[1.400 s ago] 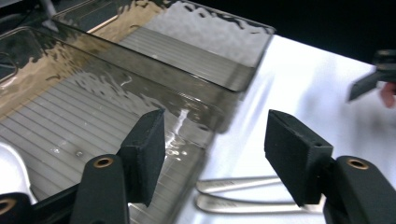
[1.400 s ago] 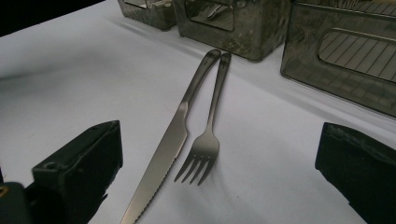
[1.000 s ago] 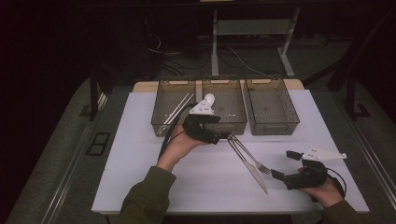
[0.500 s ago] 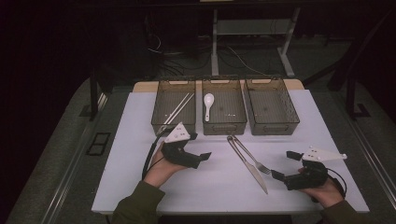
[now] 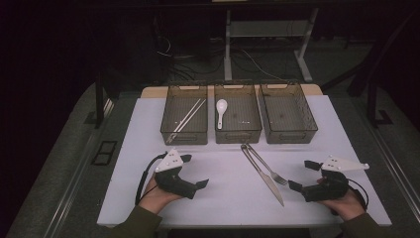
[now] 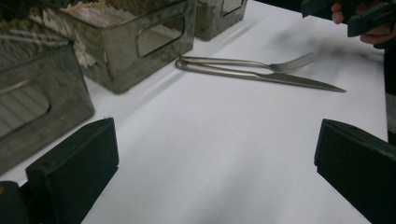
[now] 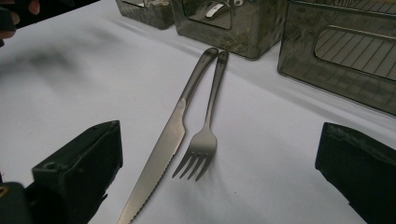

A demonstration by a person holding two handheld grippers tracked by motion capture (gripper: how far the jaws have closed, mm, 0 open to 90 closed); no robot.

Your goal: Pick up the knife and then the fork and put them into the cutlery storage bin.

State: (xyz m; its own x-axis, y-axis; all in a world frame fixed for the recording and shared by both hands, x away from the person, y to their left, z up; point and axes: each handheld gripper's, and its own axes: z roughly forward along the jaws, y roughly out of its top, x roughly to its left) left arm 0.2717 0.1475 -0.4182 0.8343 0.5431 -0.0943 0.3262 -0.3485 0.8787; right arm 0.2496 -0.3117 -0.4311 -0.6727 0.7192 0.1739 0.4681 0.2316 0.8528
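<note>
Both grippers gape empty: left gripper (image 5: 198,172), jaws just opened wider, right gripper (image 5: 303,176) | knife (image 5: 265,173) and fork (image 5: 267,166) touch on the table (image 5: 223,198) between them, before the bins (image 5: 236,133) | I risk grabbing both, since they lie pressed together

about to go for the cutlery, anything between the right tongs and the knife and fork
Nothing visible. The right tongs stand open beside the knife and fork, with only bare white table between. The two pieces lie side by side, handles touching.
</note>
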